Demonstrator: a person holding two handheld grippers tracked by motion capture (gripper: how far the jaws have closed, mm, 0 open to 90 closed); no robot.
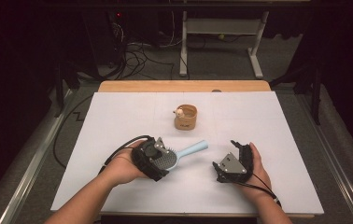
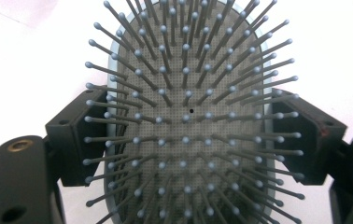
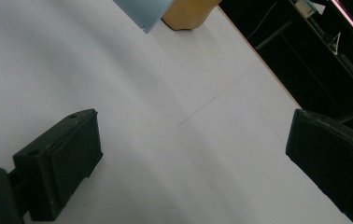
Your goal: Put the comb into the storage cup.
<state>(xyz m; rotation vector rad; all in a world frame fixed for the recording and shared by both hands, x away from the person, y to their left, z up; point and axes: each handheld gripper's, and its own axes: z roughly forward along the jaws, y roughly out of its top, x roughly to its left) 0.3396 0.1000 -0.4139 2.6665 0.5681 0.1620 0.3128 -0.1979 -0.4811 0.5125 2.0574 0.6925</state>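
In the high view the left gripper [image 1: 159, 157] is clamped on the head of the brush [image 1: 174, 157], which sits near the middle of the table [image 1: 118, 112], its pale blue handle pointing right and far toward the cup [image 1: 186, 116]; the cup stands apart from it, farther back, with a small figure on its rim. The right gripper [image 1: 228, 161] rests to the right, near the front, with nothing in it. In the left gripper view the brush [image 2: 184, 116] sits bristles toward the camera with both jaws pressed against its sides, so the pickup looks done. In the right gripper view the jaws stand wide over bare table, the handle tip [image 3: 142, 11] and cup [image 3: 188, 11] at the far edge. Judging by this, carrying the brush to the cup is left
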